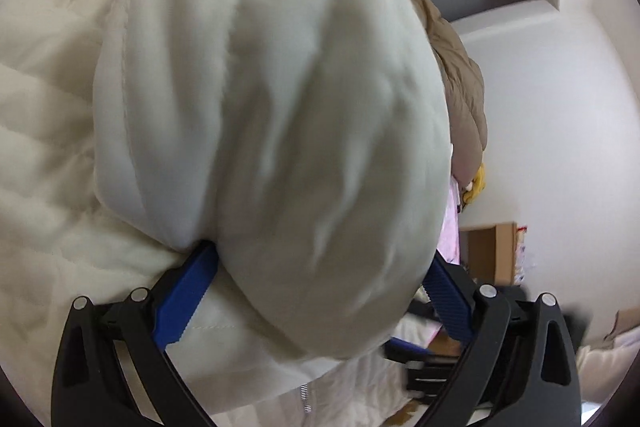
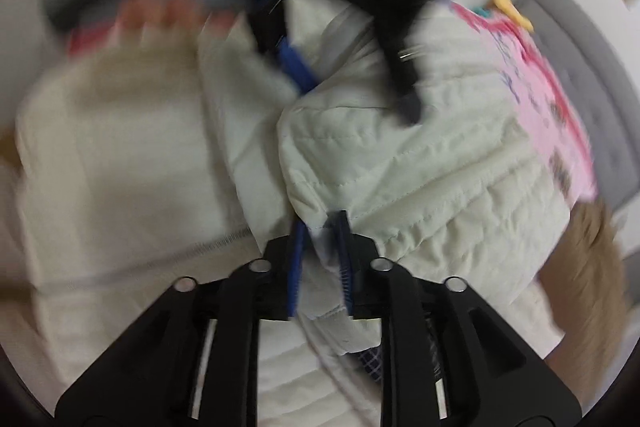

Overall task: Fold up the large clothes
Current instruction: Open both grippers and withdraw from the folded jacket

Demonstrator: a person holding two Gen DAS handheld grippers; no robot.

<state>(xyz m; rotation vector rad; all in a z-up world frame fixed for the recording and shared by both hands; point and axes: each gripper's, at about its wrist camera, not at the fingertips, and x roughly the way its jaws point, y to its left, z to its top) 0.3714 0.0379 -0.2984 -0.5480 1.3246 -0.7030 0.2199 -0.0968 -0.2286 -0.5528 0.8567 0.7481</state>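
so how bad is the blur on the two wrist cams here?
Left wrist: mild motion smear on the white jacket bulging between the left gripper fingers; background wall fairly crisp. Right wrist: heavy motion blur, worst upper left, though quilting near the right gripper stays readable. Both show fisheye vignetting; lighting soft, no glare.

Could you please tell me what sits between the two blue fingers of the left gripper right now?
A thick, puffy bundle of the cream quilted jacket fills the gap of the left gripper, as the left wrist view shows.
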